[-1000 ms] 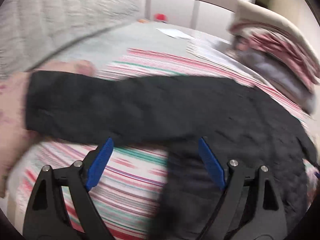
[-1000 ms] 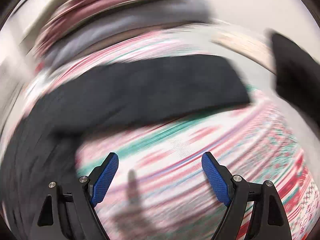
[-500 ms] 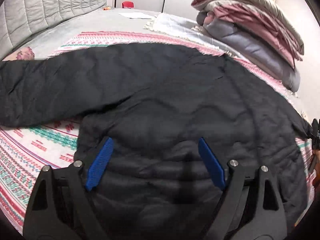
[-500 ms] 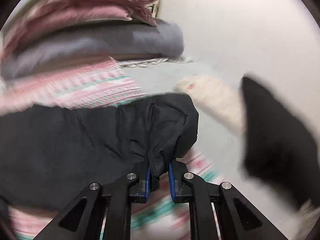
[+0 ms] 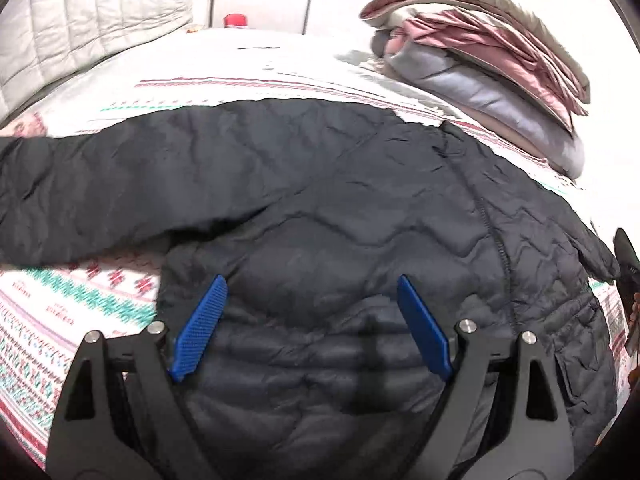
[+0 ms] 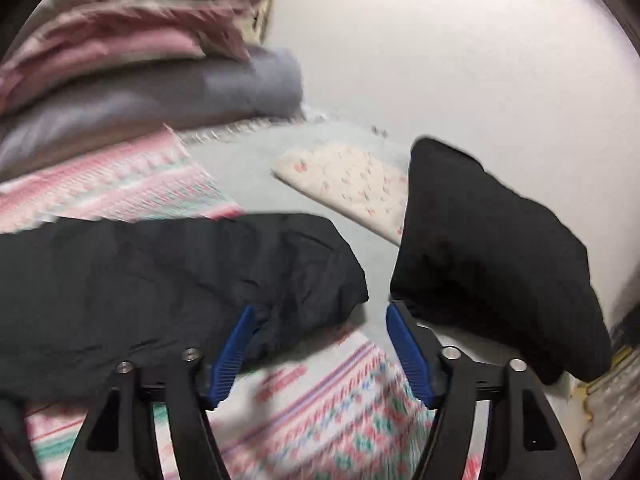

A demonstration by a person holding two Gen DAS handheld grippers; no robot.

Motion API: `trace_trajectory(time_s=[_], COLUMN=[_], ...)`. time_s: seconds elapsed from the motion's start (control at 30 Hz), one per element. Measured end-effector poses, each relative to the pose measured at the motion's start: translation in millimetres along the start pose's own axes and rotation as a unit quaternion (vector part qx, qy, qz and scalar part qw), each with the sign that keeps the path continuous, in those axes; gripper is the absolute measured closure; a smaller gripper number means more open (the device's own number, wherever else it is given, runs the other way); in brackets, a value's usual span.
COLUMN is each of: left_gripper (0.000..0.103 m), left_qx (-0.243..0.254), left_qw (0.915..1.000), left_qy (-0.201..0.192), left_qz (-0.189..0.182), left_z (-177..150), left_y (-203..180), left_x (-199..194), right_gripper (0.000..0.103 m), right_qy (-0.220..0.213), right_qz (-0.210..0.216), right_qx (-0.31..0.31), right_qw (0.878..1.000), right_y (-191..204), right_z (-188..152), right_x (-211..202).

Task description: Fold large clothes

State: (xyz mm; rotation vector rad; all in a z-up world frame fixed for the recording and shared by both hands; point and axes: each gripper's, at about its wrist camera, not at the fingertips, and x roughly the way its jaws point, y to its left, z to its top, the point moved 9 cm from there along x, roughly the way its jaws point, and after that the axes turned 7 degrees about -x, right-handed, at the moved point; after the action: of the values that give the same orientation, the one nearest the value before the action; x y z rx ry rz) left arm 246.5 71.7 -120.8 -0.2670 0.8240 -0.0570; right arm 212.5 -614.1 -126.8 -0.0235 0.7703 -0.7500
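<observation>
Left wrist view looks down over a black quilted jacket [image 5: 360, 208] spread flat on a bed covered by a pink, green and white patterned blanket [image 5: 60, 304]. The left tongs [image 5: 310, 326] hang above the lower body of the jacket with their blue pads spread wide apart and nothing between them. One sleeve [image 5: 100, 192] stretches out straight to the left across the blanket, and a stitched seam runs down the jacket to the right of the tongs. Beyond the jacket, at the upper right, sits a stack of folded bedding [image 5: 488, 60] in cream, pink and grey layers; a grey quilted headboard [image 5: 80, 20] rises at the upper left, and a small red object [image 5: 236, 21] stands at the far edge of the bed, too small to identify. Right wrist view, partly blurred, shows the right tongs [image 6: 320, 348] also parted wide and gripping nothing, with the cuff end of the jacket's other sleeve [image 6: 248, 272] lying on the blanket just ahead of the left pad [image 6: 234, 350], whose tip overlaps the fabric edge. A black cushion [image 6: 492, 256] leans against the white wall to the right, near the right pad, and a floral pillow [image 6: 348, 184] lies behind it on the bed.
</observation>
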Motion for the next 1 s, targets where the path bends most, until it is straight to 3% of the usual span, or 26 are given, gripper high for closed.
trace_trajectory(time_s=[0.13,0.23,0.3,0.43,0.5,0.57,0.63,0.73,0.87,1.0], left_gripper=[0.016,0.016,0.016,0.016,0.016,0.016,0.016,0.016,0.015,0.015], left_qx=[0.029,0.065,0.07,0.08,0.095,0.093,0.082,0.062,-0.019,-0.114], left_qw=[0.999,0.9969,0.9962,0.9942,0.9924,0.9921,0.993,0.9963,0.9992,0.9933], left_qy=[0.019,0.042,0.048,0.055,0.064,0.067,0.066,0.048,0.035,0.013], left_qz=[-0.029,-0.016,-0.018,-0.046,-0.047,-0.051,-0.054,-0.035,0.003,0.018], left_z=[-16,-30,-37,-55,-66,-70,-68,-55,-27,-3], left_y=[-21,-25,-21,-5,6,14,20,38,81,132], left_x=[17,30,29,7,-5,-16,-28,-47,-59,-64], right_gripper=[0.022,0.02,0.02,0.02,0.02,0.019,0.019,0.019,0.019,0.019], right_qy=[-0.037,-0.026,-0.003,0.032,0.037,0.054,0.071,0.054,0.046,0.046], right_qz=[0.115,0.258,0.315,0.302,0.325,0.304,0.299,0.275,0.27,0.312], right_qx=[-0.05,-0.105,-0.124,-0.149,-0.094,-0.058,-0.059,-0.088,-0.116,-0.11], right_qw=[0.991,0.96,0.941,0.941,0.94,0.949,0.95,0.956,0.955,0.942], right_y=[75,168,210,223,202,178,168,158,166,200], right_z=[-8,-35,-60,-101,-97,-98,-102,-93,-67,-36], right_x=[-66,-108,-115,-91,-86,-81,-90,-114,-155,-194])
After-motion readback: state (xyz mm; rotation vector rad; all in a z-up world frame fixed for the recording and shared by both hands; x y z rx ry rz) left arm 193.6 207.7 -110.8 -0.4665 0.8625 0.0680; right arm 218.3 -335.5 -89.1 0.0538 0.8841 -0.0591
